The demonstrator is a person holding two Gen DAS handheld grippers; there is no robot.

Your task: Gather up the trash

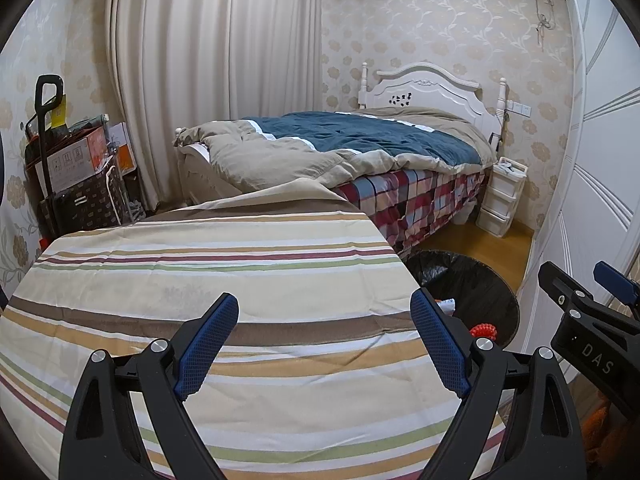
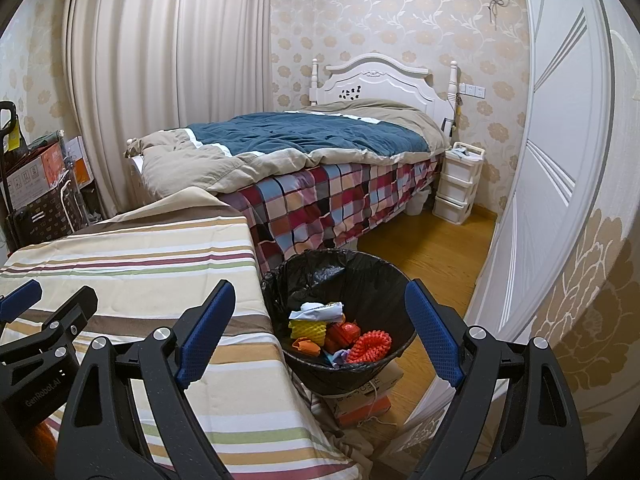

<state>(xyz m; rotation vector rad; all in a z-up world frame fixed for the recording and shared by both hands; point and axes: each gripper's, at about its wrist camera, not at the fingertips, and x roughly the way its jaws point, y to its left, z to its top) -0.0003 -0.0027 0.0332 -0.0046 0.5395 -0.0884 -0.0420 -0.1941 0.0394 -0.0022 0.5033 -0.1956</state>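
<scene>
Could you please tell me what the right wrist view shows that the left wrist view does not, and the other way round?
Only the right wrist view looks down into the black-lined trash bin: a yellow foam net, crumpled paper and a cardboard box under the bin. Only the left wrist view shows the whole black handle over the stacked boxes at far left. Both share the striped cloth, the bed, the white drawer unit, the red foam net and both grippers, left gripper and right gripper, open and empty.

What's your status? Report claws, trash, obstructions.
Left claw and right claw open, empty. Trash in black-lined bin. Striped tablecloth bare.
</scene>
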